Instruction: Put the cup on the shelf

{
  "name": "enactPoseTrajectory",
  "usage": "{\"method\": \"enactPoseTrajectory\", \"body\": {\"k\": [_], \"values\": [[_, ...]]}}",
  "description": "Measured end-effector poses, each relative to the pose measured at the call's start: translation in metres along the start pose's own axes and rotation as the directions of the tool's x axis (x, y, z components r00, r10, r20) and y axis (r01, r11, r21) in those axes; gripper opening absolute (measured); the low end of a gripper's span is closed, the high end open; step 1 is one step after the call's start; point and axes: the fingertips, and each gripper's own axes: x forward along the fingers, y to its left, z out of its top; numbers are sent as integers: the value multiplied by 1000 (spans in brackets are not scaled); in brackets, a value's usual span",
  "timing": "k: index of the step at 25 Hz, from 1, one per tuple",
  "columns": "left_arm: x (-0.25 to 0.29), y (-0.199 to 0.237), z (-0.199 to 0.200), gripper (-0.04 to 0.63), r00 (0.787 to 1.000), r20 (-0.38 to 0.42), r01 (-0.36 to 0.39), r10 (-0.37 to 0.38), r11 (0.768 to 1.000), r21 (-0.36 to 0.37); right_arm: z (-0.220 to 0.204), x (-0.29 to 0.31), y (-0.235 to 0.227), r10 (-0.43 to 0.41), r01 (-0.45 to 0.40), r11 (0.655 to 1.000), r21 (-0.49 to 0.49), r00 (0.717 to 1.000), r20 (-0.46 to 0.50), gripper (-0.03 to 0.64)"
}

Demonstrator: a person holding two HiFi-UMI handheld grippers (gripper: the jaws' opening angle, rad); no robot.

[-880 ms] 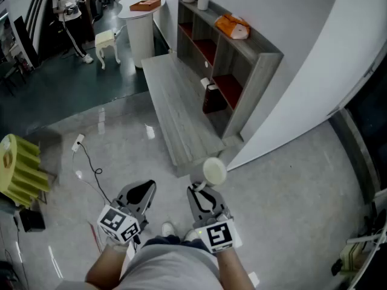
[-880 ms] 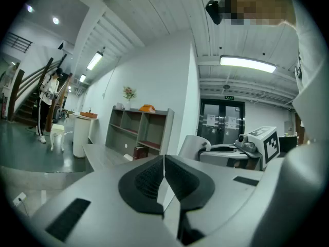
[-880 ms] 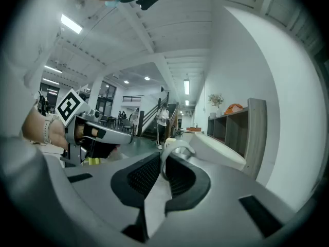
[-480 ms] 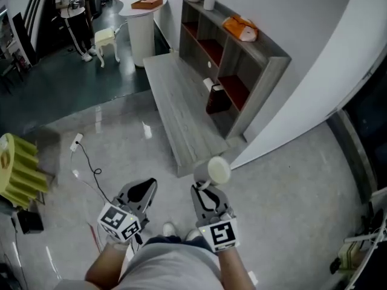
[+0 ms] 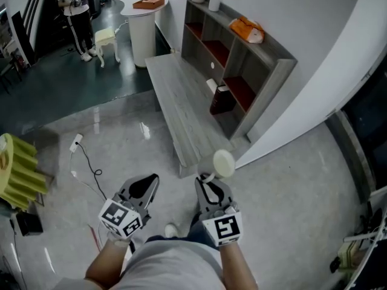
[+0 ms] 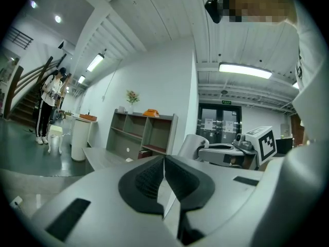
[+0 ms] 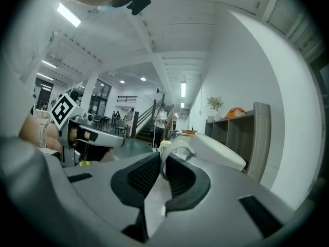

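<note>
The right tongs (image 5: 208, 185), low in the centre of the head view, clamp the thin handle of the white cup (image 5: 223, 162), so its body juts ahead, likely to reach a surface first. The left tongs (image 5: 144, 187) are closed on nothing, held aside. The shelf (image 5: 273, 80) stands well apart at upper right, its compartments facing the long grey bench (image 5: 172, 95). Bare floor (image 5: 290, 180) leaves room to approach.

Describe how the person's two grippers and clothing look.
The left gripper and right gripper have pale grey moulded shells with black ribbed pads. Each carries a white cube printed with black square markers. The person wears a light grey top.
</note>
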Motion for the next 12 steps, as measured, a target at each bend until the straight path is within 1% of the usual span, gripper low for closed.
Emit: {"method": "enactPoseTrajectory", "body": {"k": [5, 12], "values": [[1, 19, -3, 18, 999, 2, -32, 32, 999, -8, -4, 22, -6, 13, -13, 1000, -13, 1000, -2, 40], [11, 52, -7, 18, 996, -11, -90, 89, 996, -30, -16, 63, -19, 56, -56, 998, 26, 998, -21, 40]]}}
